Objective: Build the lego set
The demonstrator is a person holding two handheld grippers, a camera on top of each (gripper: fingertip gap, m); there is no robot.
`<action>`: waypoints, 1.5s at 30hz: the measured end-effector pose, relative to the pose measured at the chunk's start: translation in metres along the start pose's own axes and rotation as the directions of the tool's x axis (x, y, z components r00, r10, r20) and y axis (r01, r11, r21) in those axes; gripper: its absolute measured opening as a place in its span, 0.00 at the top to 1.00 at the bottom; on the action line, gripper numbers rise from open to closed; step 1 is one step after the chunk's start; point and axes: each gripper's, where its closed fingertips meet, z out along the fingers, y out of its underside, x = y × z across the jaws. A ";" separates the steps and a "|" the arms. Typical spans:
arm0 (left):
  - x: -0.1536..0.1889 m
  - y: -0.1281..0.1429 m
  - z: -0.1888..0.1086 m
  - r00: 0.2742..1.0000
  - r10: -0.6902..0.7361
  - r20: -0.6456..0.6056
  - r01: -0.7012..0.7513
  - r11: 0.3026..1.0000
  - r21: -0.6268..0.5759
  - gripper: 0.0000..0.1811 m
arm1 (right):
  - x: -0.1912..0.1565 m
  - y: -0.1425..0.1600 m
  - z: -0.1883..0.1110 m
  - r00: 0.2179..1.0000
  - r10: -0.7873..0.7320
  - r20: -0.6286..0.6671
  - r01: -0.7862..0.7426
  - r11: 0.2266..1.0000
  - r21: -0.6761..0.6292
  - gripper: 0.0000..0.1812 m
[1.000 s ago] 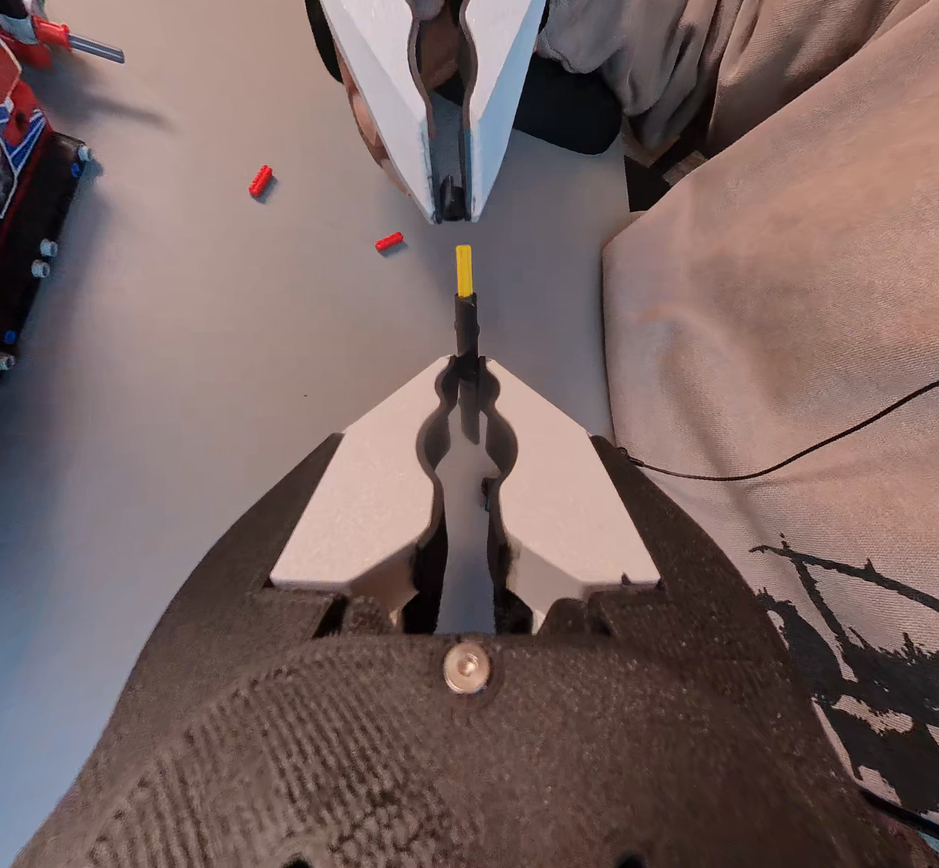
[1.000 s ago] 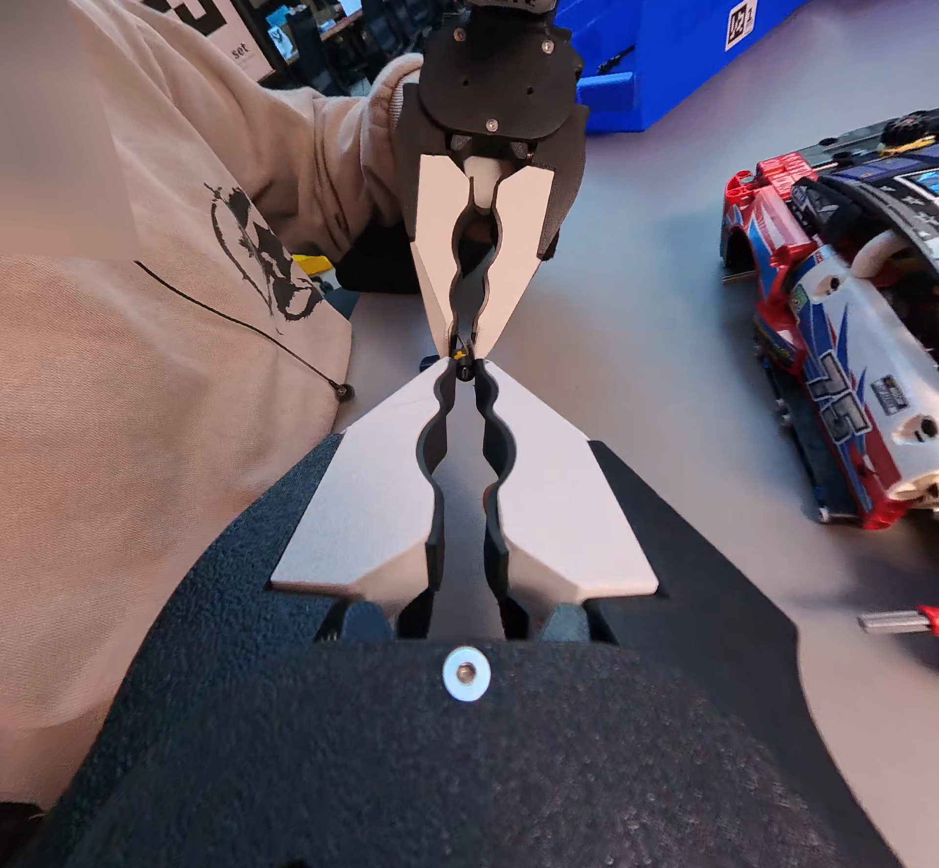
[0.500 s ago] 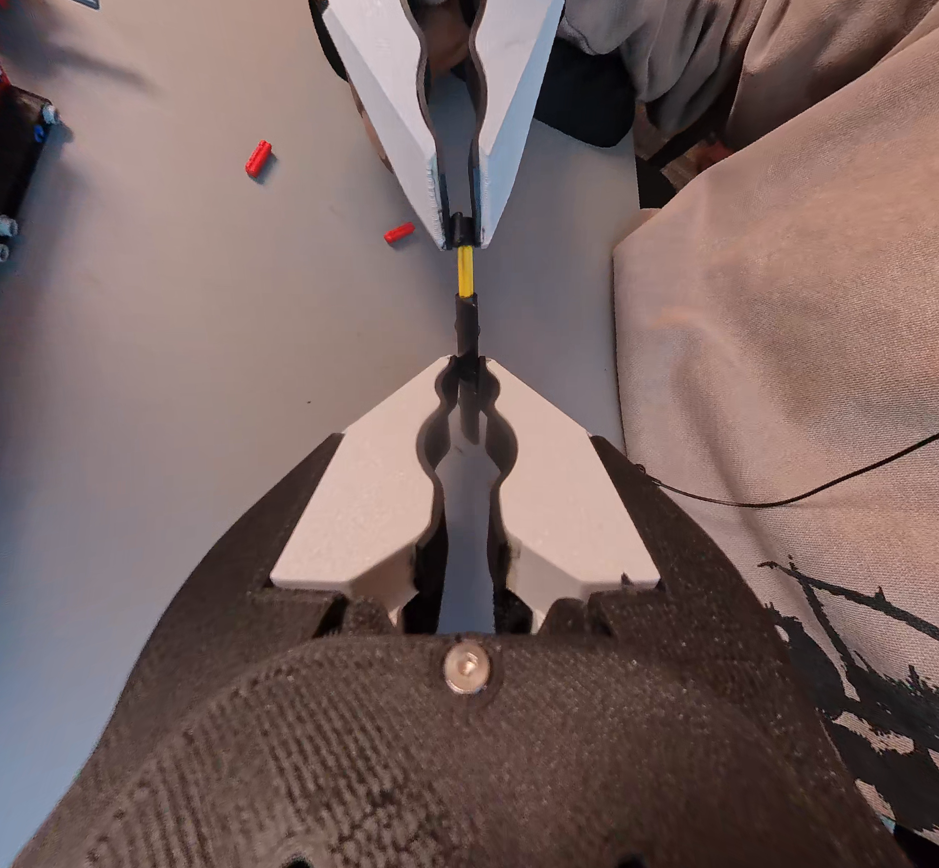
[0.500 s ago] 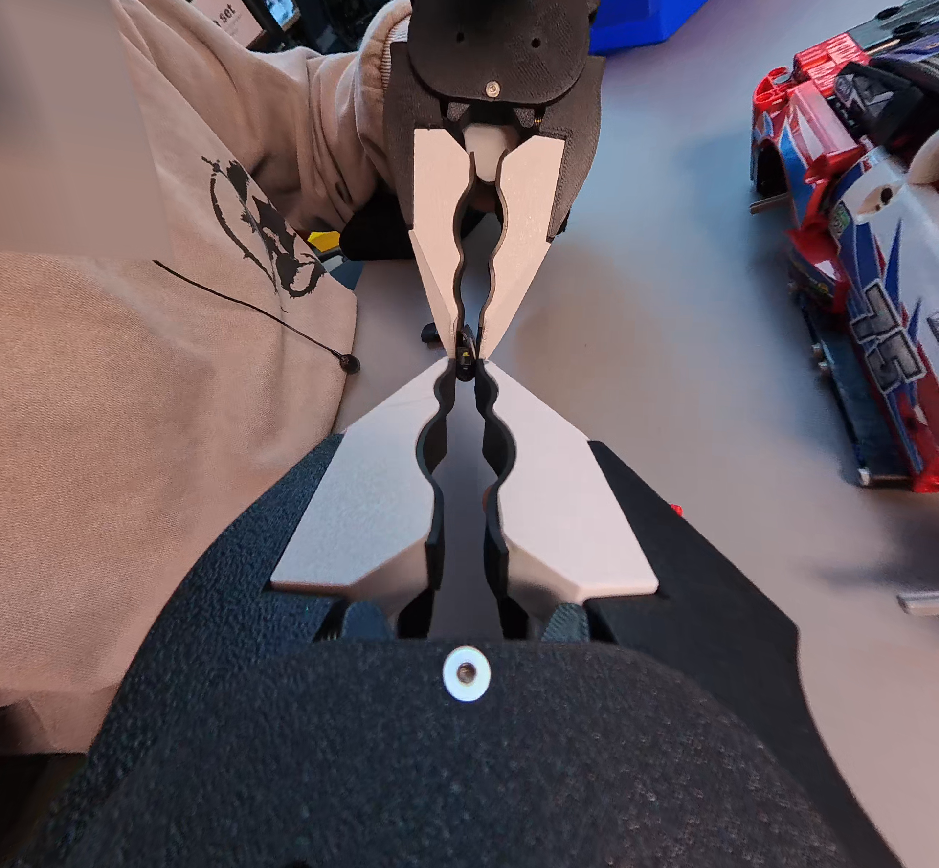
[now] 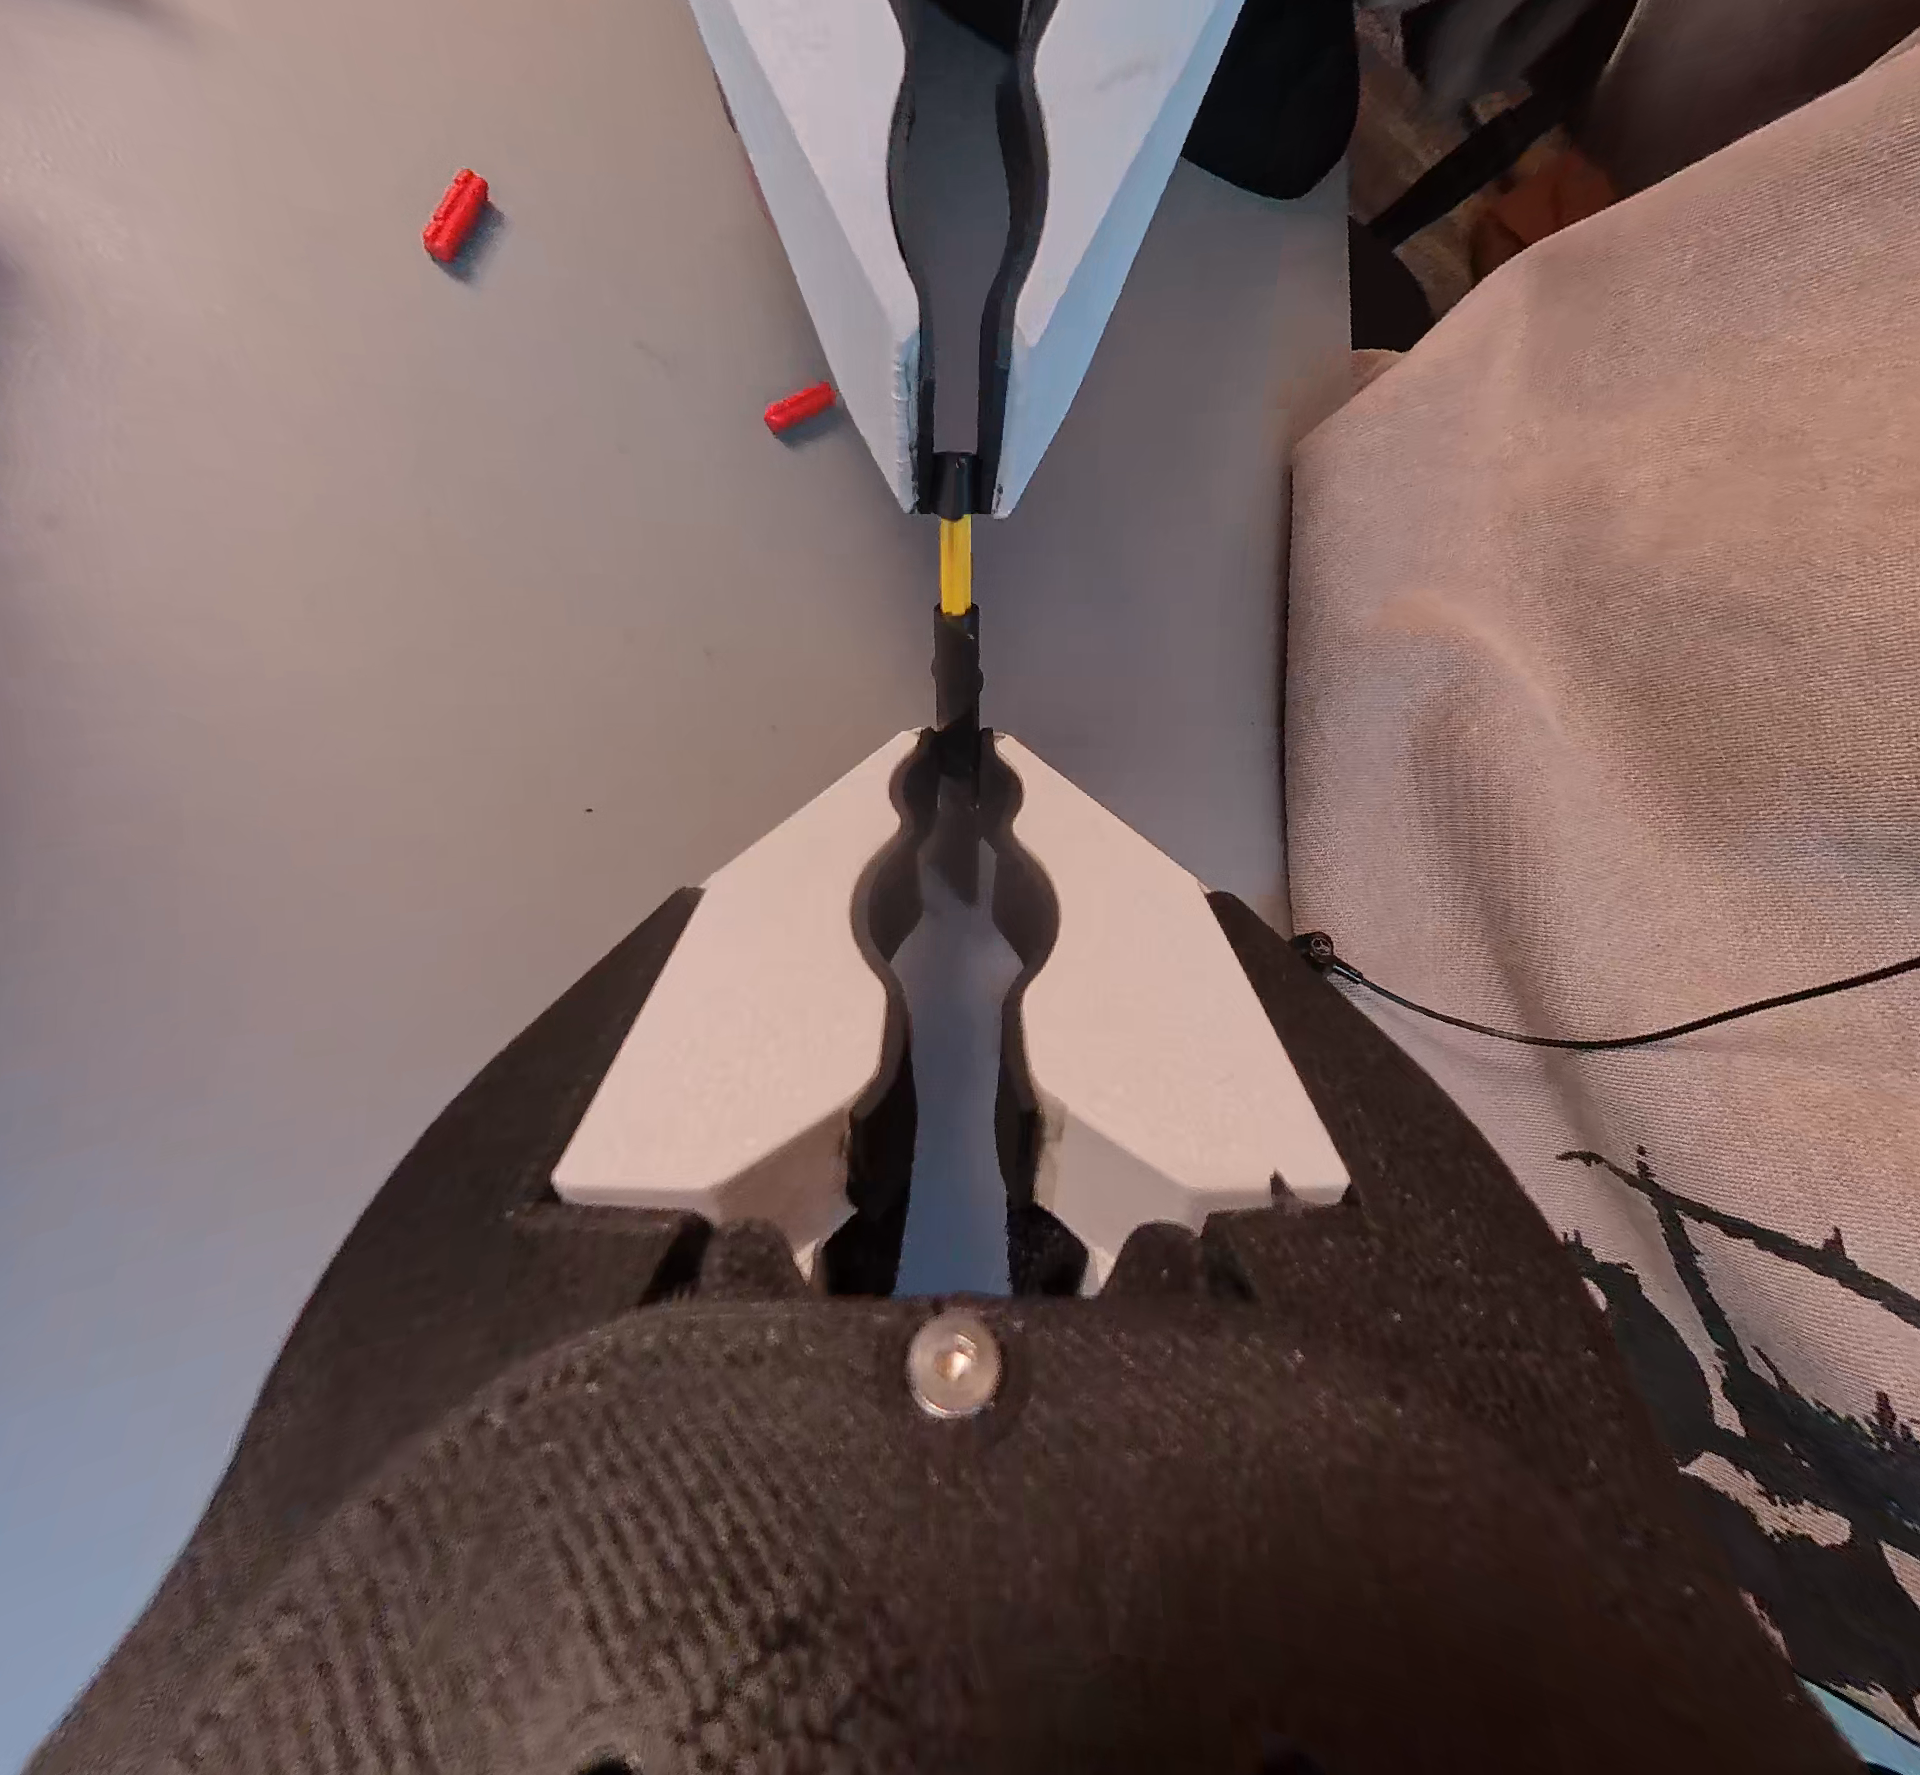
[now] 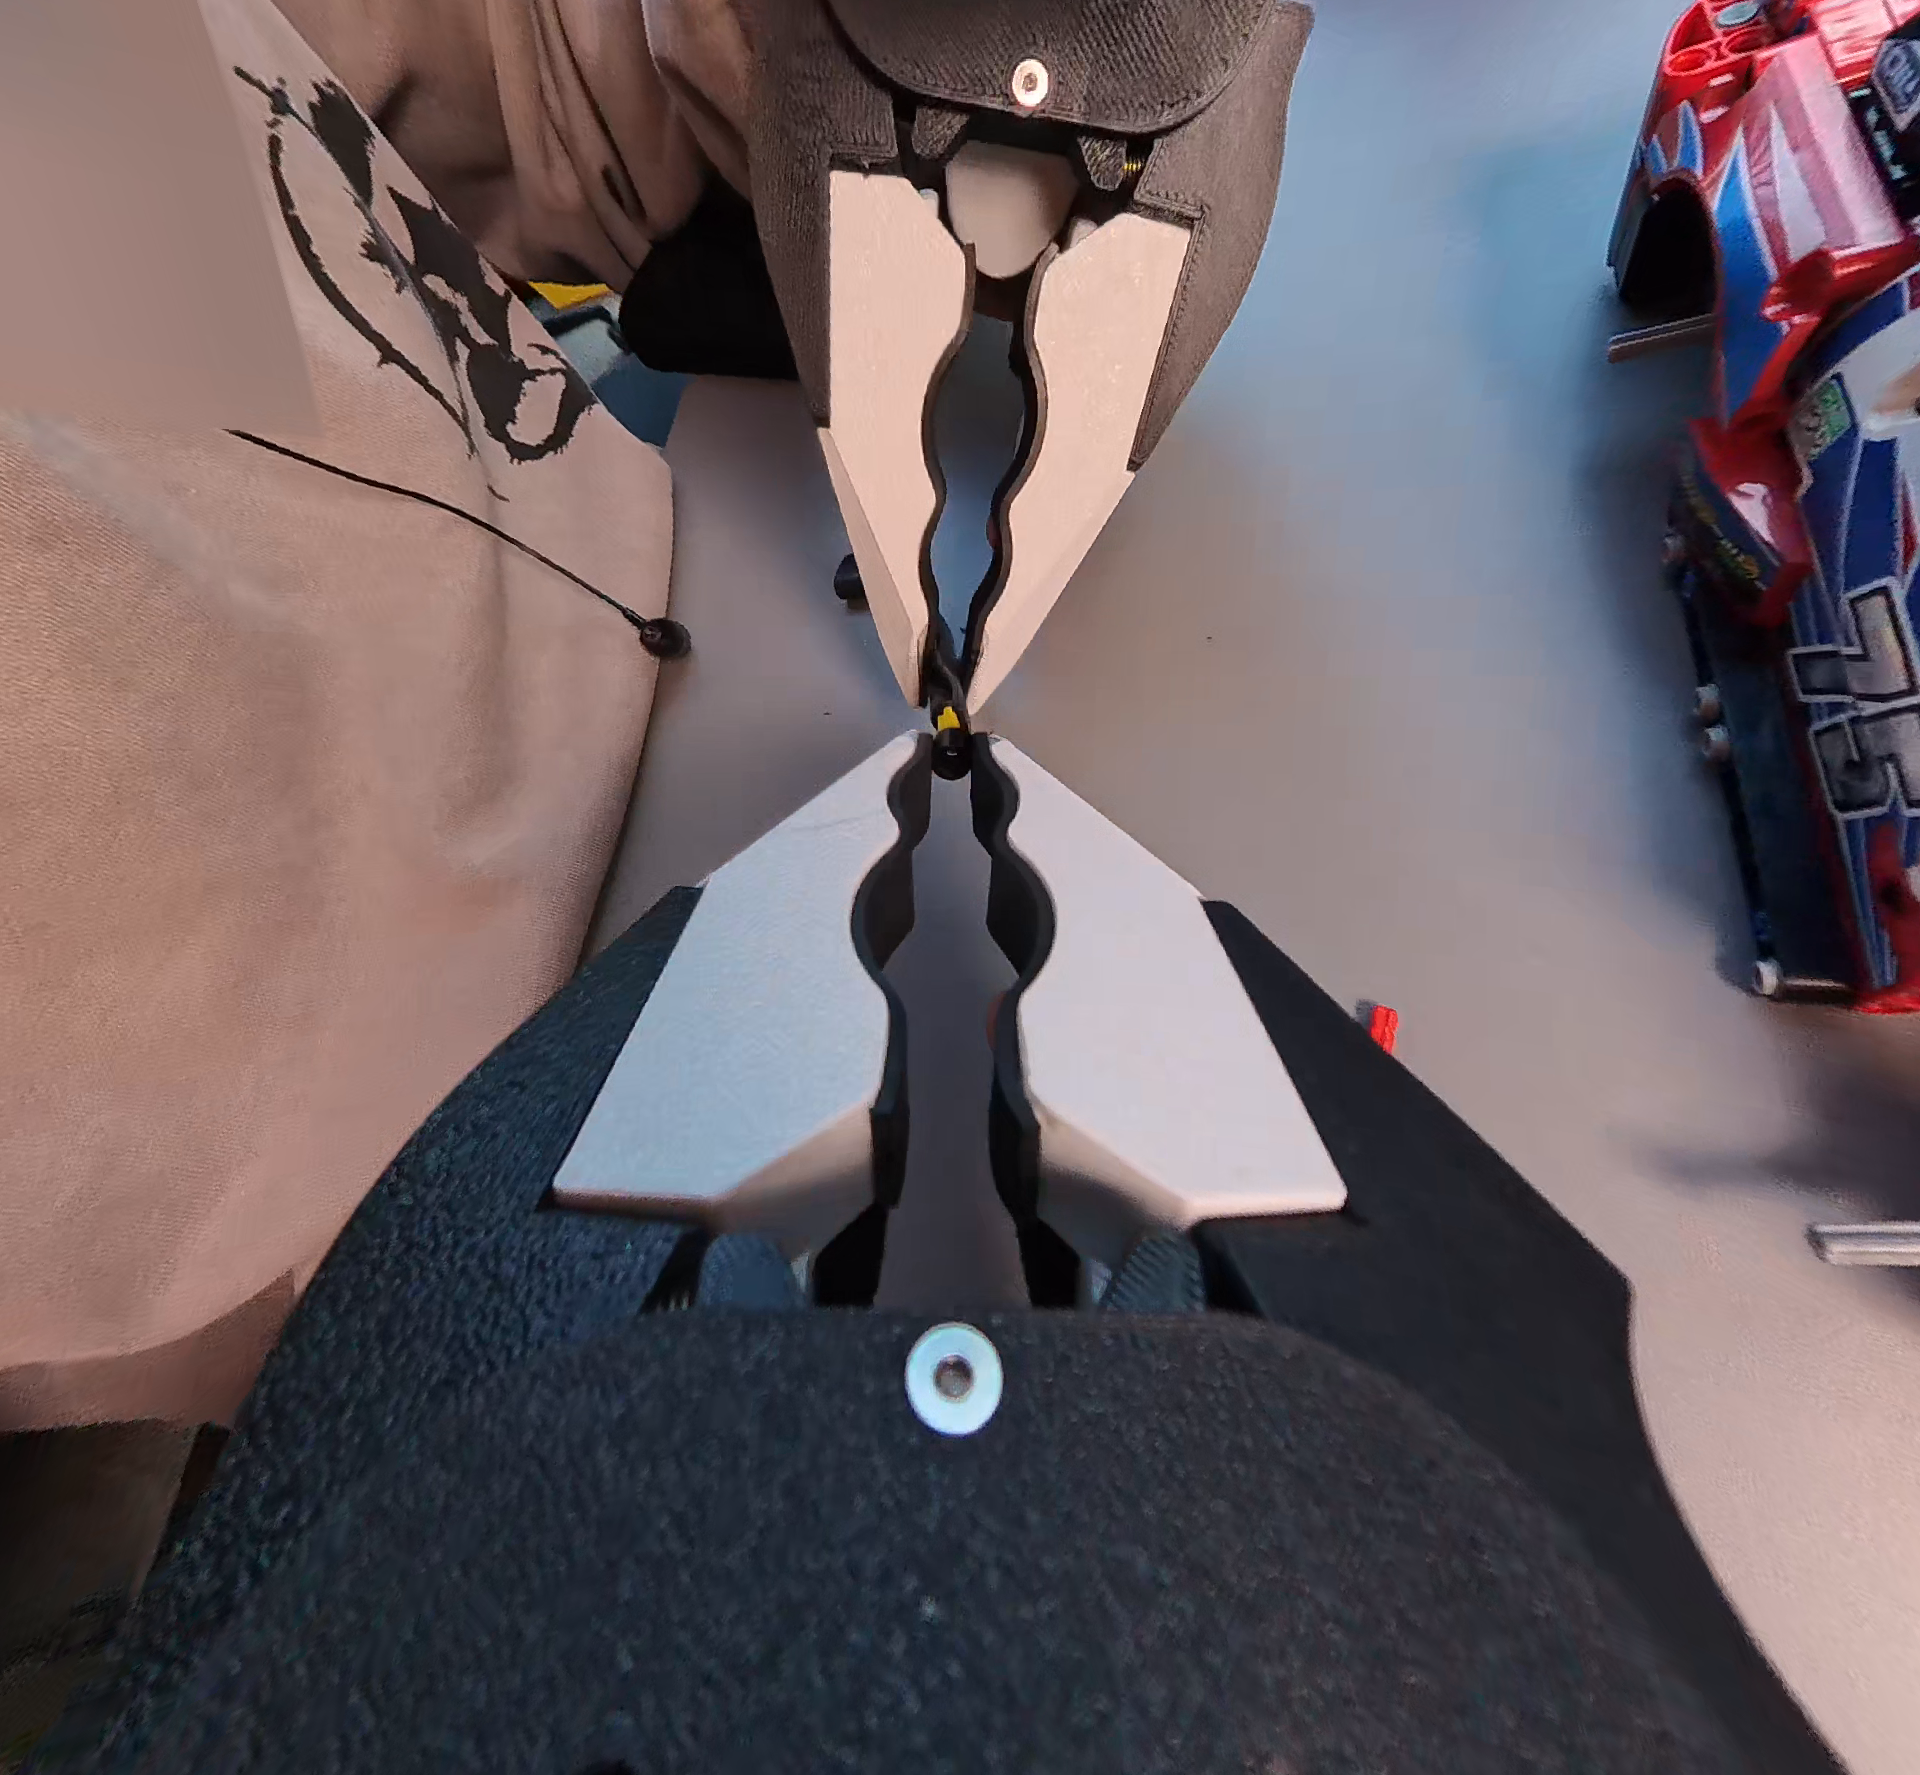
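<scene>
The yellow axle (image 5: 955, 570) runs straight between the two tips, above the tabletop (image 5: 416, 686): the left gripper (image 5: 957, 749) clamps its black connector (image 5: 957, 676), and the right gripper (image 5: 954, 491), directly opposite, clamps a black bush (image 5: 954, 483) on the axle's far end, so pushing along that axis should seat it.

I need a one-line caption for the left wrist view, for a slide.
Left claw holds a black connector with a yellow axle; right claw presses a small black bush onto it.
</scene>
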 end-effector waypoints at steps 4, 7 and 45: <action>0.002 -0.001 0.001 1.000 0.017 0.010 -0.017 1.000 -0.017 0.97 | -0.003 -0.001 -0.001 1.000 -0.015 -0.003 0.015 0.999 -0.031 0.97; 0.002 -0.001 0.002 1.000 0.018 0.008 -0.018 1.000 -0.020 0.97 | -0.004 0.000 -0.001 1.000 -0.008 0.001 0.008 0.999 -0.041 0.97; 0.006 -0.010 0.007 0.993 0.098 0.064 -0.105 0.988 0.110 0.99 | -0.009 0.001 -0.002 0.974 0.210 -0.085 -0.205 0.977 0.065 0.97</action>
